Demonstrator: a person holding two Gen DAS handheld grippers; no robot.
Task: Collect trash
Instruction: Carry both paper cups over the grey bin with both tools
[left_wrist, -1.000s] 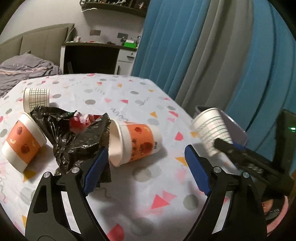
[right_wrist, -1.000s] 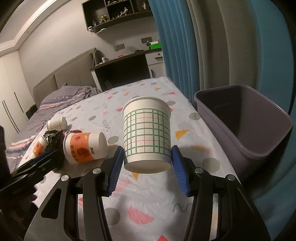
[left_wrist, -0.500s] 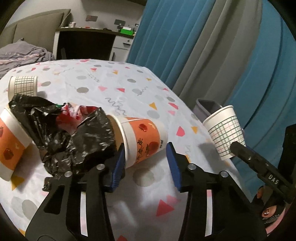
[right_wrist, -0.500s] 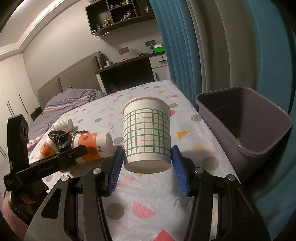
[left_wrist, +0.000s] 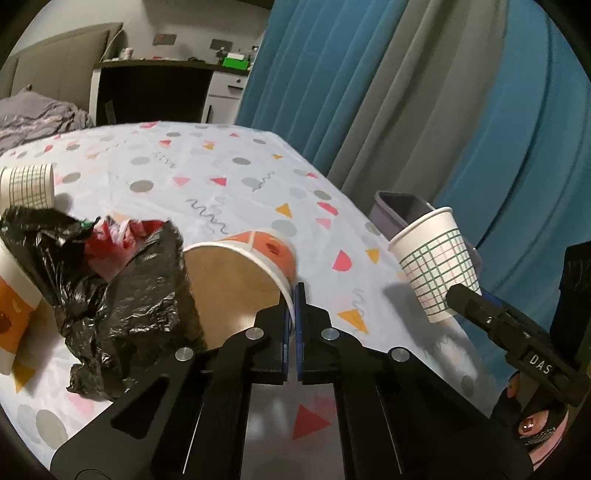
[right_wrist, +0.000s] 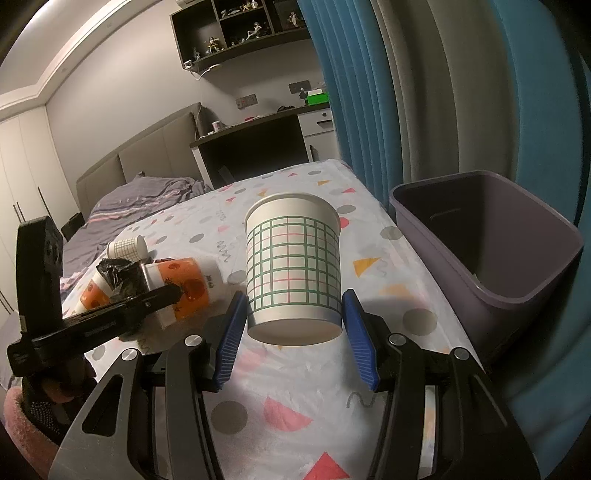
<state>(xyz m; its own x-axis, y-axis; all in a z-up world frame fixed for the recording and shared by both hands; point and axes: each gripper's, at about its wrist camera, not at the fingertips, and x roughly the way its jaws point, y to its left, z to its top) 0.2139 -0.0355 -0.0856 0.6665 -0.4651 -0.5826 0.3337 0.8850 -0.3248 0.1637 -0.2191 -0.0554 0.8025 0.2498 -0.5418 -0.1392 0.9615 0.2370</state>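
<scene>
Thin-walled orange paper cup (left_wrist: 255, 266), mid-frame: light, crushable; left tool (left_wrist: 293, 295) pinching rim. Right tool (right_wrist: 293, 314) clamped on grid-patterned white paper cup (right_wrist: 293, 266).

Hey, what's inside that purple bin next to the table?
The purple bin looks mostly empty: bare dark walls, with a small pale scrap near the bottom. Its near wall hides the rest of the floor.

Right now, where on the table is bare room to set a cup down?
Free: the cloth between the purple bin and the tipped orange cup, and the far end. Crowded: around the black bag, with cups on both sides.
</scene>
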